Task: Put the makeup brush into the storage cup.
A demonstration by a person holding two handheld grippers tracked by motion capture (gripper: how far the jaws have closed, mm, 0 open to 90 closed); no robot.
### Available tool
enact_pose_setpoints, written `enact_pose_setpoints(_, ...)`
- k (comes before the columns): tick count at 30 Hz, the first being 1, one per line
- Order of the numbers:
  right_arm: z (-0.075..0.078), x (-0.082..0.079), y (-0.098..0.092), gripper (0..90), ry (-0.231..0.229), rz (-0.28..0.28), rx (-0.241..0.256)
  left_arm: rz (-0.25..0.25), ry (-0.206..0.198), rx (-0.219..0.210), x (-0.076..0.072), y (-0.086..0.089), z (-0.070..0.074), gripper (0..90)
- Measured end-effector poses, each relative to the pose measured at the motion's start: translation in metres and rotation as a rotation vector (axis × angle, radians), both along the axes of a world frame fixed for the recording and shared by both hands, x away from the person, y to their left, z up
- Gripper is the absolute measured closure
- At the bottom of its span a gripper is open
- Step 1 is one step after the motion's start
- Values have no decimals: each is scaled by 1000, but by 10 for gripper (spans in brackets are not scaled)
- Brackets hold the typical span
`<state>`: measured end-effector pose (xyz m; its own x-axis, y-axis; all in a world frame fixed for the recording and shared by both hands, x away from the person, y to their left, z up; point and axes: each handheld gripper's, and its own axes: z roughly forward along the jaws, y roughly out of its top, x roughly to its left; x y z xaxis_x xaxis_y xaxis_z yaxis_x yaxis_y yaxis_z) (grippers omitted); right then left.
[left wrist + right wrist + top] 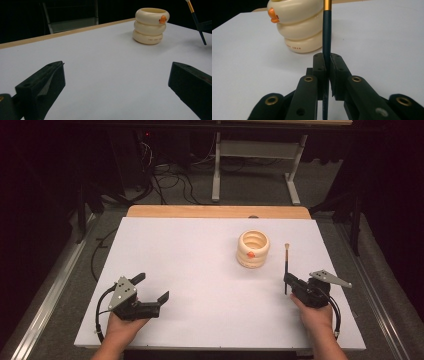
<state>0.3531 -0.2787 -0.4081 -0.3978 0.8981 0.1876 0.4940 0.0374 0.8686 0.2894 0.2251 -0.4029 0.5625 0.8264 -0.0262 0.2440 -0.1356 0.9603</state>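
Note:
A cream ringed holder (253,249) with a small orange beak stands on the white table (200,270), right of centre. My right gripper (289,281) is shut on a dark-handled brush (286,265) with a gold ferrule, just right of the holder. In the right gripper view the brush (326,37) rises between the closed jaws with the holder (298,27) behind it. My left gripper (150,287) rests open at the front left, nothing between its jaws. The left gripper view has the holder (150,25) far ahead and the brush (197,23) at the upper right.
A wooden strip (217,211) edges the table's far side. Beyond it are a grey stand (255,165) and cables on the floor. Metal rails (55,285) run along both sides of the table.

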Motion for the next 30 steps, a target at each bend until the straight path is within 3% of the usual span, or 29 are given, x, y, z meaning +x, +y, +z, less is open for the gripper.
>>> enact_pose_setpoints(6, -1, -5, 4, 857, -73, 24, -42, -1, 2, -2, 0, 0, 0, 16)
enact_pose_setpoints(17, 3, -15, 7, 857, -231, 47, 2, 0, 4, -5, -1, 1, 0, 15)
enact_pose_setpoints(30, 5, -22, 10, 857, -350, 67, 27, 1, 5, -5, 0, 1, -1, 16)
